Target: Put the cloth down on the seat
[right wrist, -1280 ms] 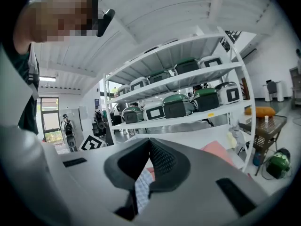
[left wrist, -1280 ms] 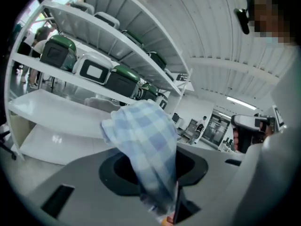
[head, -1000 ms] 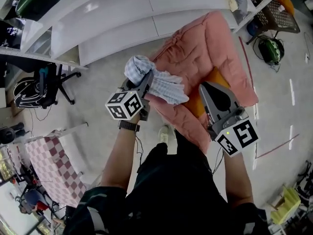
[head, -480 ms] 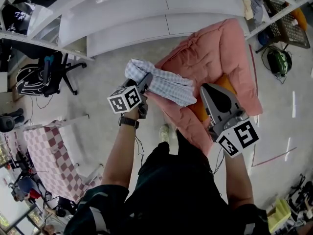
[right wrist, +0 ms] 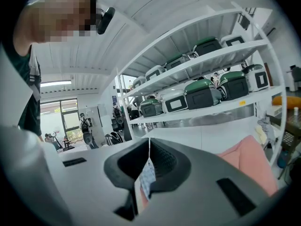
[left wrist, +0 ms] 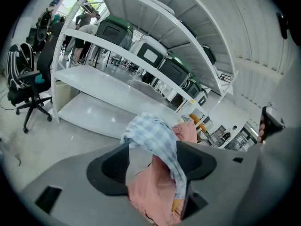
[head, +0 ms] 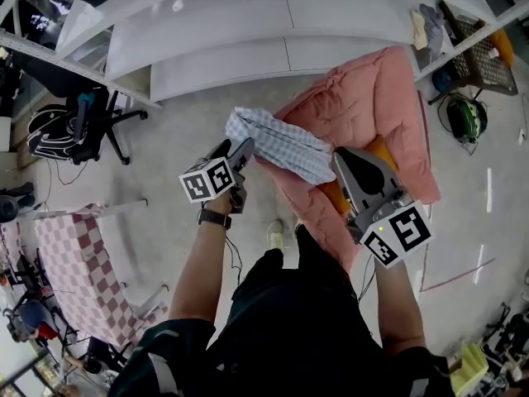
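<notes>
The blue-and-white checked cloth (head: 281,143) lies draped over the near left edge of the pink cushioned seat (head: 372,106). My left gripper (head: 234,148) is at the cloth's left end and its jaws are opening. In the left gripper view the cloth (left wrist: 155,135) hangs loosely between the wide jaws of the left gripper (left wrist: 153,147), resting against the right one, with a gap on the left side. My right gripper (head: 339,154) hovers over the seat by the cloth's right end. In its own view the right gripper (right wrist: 149,142) has its tips together, with a bit of cloth (right wrist: 146,179) showing below.
White shelving (head: 248,48) runs behind the seat, with lidded cookers (right wrist: 202,93) on its upper levels. A black office chair (head: 74,135) stands at the left and a checked-cloth table (head: 74,271) lower left. A green helmet (head: 463,114) lies on the floor at the right.
The left gripper's jaws have spread wide. The cloth, bunched around them a second ago, has slid to the right and now lies spread over the seat's edge.
</notes>
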